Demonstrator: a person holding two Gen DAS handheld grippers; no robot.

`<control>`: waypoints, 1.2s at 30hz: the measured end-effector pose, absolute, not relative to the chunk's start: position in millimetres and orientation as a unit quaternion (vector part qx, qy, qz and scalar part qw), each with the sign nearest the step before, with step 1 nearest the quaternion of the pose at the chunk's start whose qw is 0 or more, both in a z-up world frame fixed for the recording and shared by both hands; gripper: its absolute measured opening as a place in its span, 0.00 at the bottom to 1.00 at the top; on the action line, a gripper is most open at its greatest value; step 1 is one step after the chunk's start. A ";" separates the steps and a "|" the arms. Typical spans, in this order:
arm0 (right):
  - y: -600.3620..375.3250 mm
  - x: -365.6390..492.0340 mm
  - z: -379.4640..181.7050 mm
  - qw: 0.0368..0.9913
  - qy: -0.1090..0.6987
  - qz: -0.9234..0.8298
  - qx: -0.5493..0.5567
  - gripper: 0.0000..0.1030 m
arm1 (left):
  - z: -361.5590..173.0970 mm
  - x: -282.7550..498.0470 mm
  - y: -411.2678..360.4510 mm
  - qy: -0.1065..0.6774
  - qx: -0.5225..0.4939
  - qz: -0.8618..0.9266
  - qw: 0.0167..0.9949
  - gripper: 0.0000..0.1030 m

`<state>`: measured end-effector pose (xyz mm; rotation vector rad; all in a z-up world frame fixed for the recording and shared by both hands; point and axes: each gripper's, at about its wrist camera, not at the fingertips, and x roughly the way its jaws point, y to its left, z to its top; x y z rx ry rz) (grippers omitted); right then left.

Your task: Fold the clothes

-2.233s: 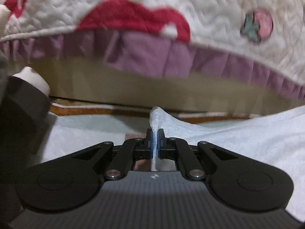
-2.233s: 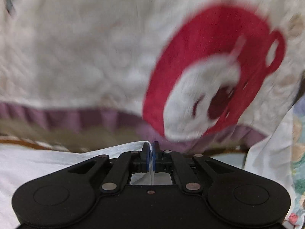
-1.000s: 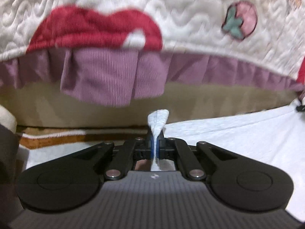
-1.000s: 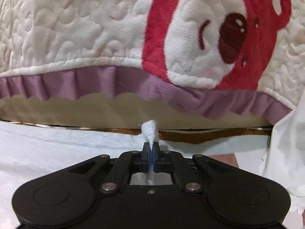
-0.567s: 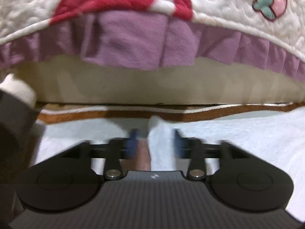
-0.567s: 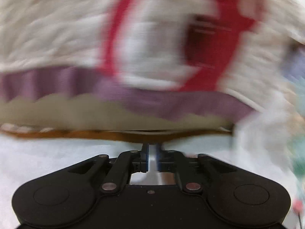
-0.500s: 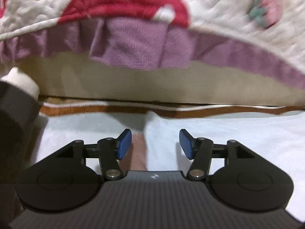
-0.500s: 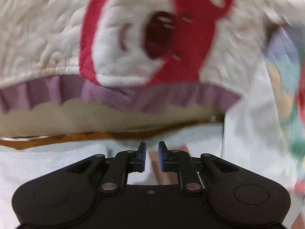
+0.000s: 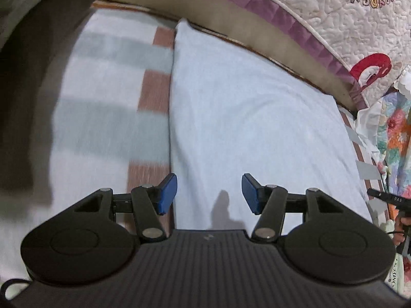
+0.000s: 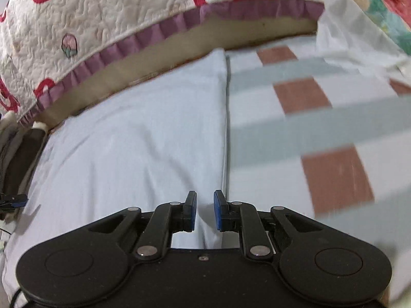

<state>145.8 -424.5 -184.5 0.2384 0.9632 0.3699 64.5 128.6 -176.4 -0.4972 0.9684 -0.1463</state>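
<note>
A pale blue garment (image 9: 251,118) lies folded flat on a checked sheet (image 9: 108,118), its left edge straight. My left gripper (image 9: 208,193) is wide open and empty, held above the garment's near left part. In the right wrist view the same garment (image 10: 143,143) fills the left half, its right edge running straight away from me. My right gripper (image 10: 205,210) is open by a narrow gap and empty, above the garment's near right edge.
A quilted white blanket with red bears and a purple frill (image 10: 108,25) hangs along the far side. A floral cloth with white lining (image 9: 393,133) lies at the right. A dark garment (image 9: 28,82) lies at the left.
Both grippers let go of the garment's corners and opened. Both have pulled back and risen, so the garment now shows laid flat below them.
</note>
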 end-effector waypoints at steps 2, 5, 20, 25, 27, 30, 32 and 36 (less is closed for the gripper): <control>-424.0 133.0 -189.0 0.867 0.458 0.152 0.123 0.20 | -180.2 52.4 126.4 0.473 -0.236 -0.069 0.846 0.56; -423.6 123.4 -197.1 0.871 0.449 0.138 0.141 0.41 | -183.1 44.9 124.3 0.482 -0.230 -0.071 0.843 0.56; -413.3 129.3 -197.2 0.902 0.415 0.108 0.048 0.02 | -181.8 29.0 125.4 0.475 -0.160 -0.023 0.865 0.03; -423.0 130.4 -189.5 0.909 0.409 0.051 0.067 0.04 | -181.3 25.2 130.5 0.477 -0.143 -0.001 0.867 0.02; -438.0 130.7 -183.6 0.909 0.404 0.019 0.099 0.13 | -178.8 24.5 134.7 0.473 -0.123 0.028 0.872 0.02; -464.9 140.3 -179.9 0.894 0.408 0.030 0.182 0.21 | -174.1 25.2 150.3 0.458 -0.119 0.049 0.880 0.02; -465.4 151.1 -181.0 0.885 0.416 0.065 0.198 0.29 | -171.2 29.2 162.5 0.440 -0.168 0.025 0.882 0.03; -443.4 177.8 -195.2 0.872 0.441 0.101 0.188 0.29 | -172.5 50.4 151.4 0.442 -0.174 -0.030 0.880 0.09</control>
